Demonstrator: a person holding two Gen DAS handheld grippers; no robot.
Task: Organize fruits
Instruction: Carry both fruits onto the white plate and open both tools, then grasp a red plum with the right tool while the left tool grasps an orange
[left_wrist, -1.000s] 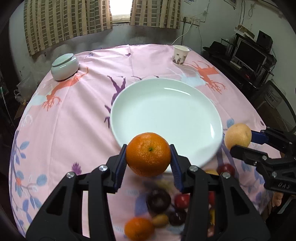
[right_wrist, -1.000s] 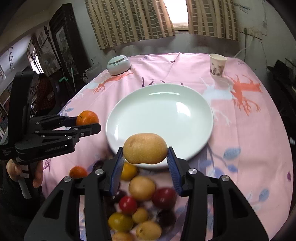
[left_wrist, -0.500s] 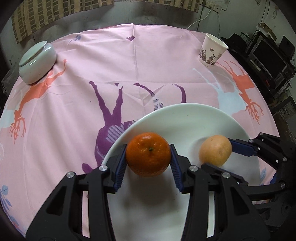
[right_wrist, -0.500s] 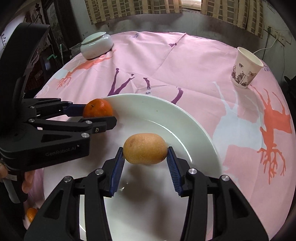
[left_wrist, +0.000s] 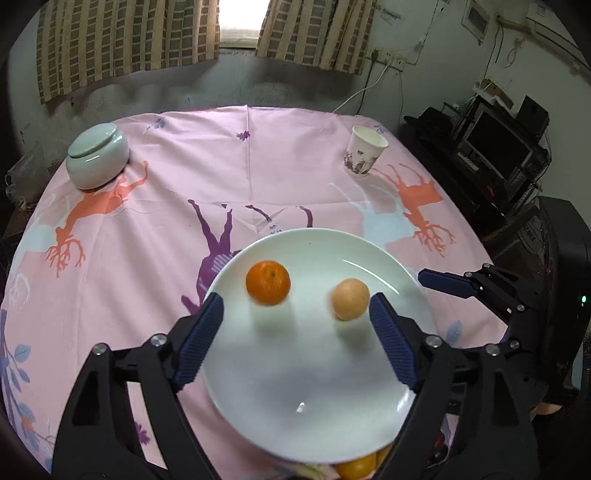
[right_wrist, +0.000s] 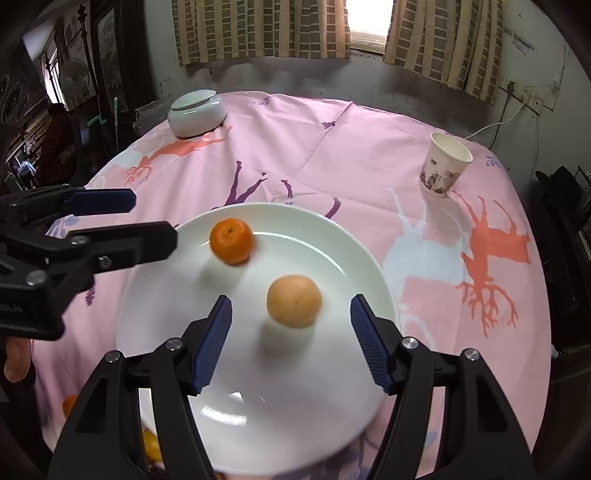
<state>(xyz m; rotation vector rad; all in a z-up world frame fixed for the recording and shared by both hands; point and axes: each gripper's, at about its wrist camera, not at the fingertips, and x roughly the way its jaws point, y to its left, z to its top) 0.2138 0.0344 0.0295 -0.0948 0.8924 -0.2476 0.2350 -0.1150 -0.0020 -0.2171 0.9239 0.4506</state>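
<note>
At the far left of the surface (left_wrist: 147, 280), on its pink printed cloth, stands a pale green lidded jar (left_wrist: 98, 155), well apart from everything else; the left tongs (left_wrist: 295, 332) hang over the near left part of the white plate (left_wrist: 295, 406) with their blue pads spread wide and opening further, nothing between them and neither pad touching fruit; just beyond their tips an orange (left_wrist: 268, 282) is on the plate, slightly blurred, with its shadow beneath it on the white; to its right, near but not touching, is a yellow-brown pear (left_wrist: 350, 299), also blurred, close beside the left tongs' right-hand pad in that view; in the right wrist view the pear (right_wrist: 294, 301) sits in the middle of the gap of the right tongs (right_wrist: 291, 339), whose pads are parting and stand clear of it on both sides; the orange (right_wrist: 232, 240) lies further back and to the left on the plate (right_wrist: 332, 406), near the tip of the left tongs (right_wrist: 147, 225) reaching in from the left edge; below the plate's near rim a few more fruits (left_wrist: 356, 469) peep out on the cloth, too hidden to name; at the far right a patterned paper cup (left_wrist: 364, 156) stands upright, well apart from the plate.
</note>
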